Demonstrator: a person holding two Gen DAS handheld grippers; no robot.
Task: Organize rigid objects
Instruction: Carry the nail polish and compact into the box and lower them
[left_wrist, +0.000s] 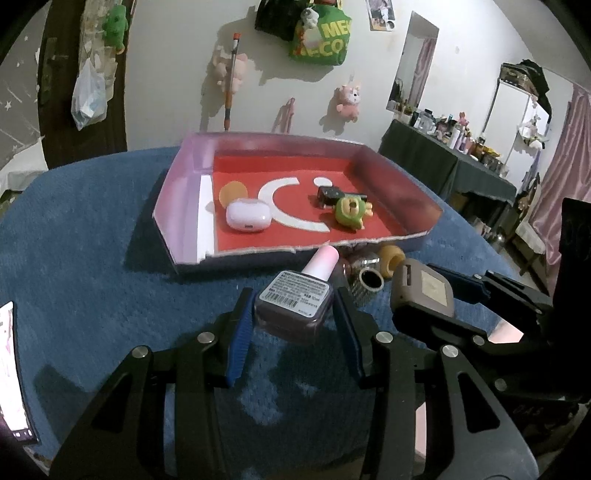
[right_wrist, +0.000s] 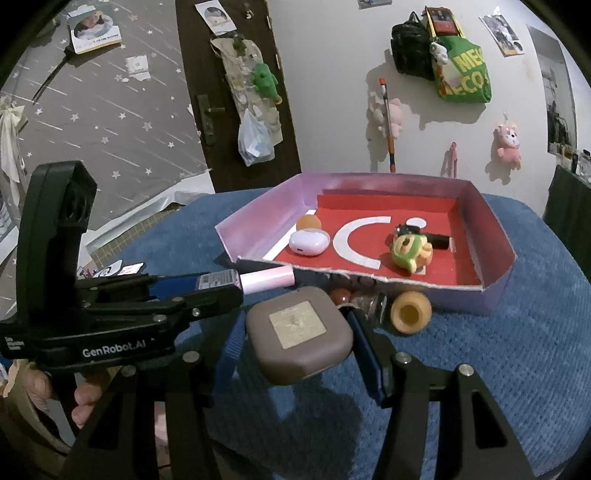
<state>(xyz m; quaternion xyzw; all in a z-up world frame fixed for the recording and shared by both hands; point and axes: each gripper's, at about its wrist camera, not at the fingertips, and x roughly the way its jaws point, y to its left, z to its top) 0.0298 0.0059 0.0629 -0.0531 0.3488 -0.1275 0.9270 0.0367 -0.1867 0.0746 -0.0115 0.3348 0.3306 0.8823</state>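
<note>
The desk (left_wrist: 92, 258), covered w/ blue cloth, carries a shallow tray (left_wrist: 402, 188) w/ pink walls and red floor, set at 12 o'clock from both tools; its near wall is torn low, which is judged to make it the likely drop-off spot.

Inside the tray, 3 items are seen: a white earbud case (left_wrist: 248, 220) at approx. 9 o'clock on the floor, a green toy (left_wrist: 351, 211) at 3 o'clock, and a black item (left_wrist: 330, 194) just behind the toy, touching or nearly so.

Outside, just in front of the near wall, a yellow ring (right_wrist: 410, 312) and a mesh cup (left_wrist: 368, 284) are left lying, w/ a red bead (right_wrist: 340, 295) beside them in the right view; these are judged not yet sorted.

The right hand-held gripper (right_wrist: 299, 345) is closed on a brown case (right_wrist: 298, 334), held above the cloth, flat face up.

The left hand-held gripper (left_wrist: 293, 314) is clamped on a bottle (left_wrist: 295, 301) at its body, pink cap aimed at 12 o'clock toward the tray, probably for a cap-first drop over the low wall.
</note>
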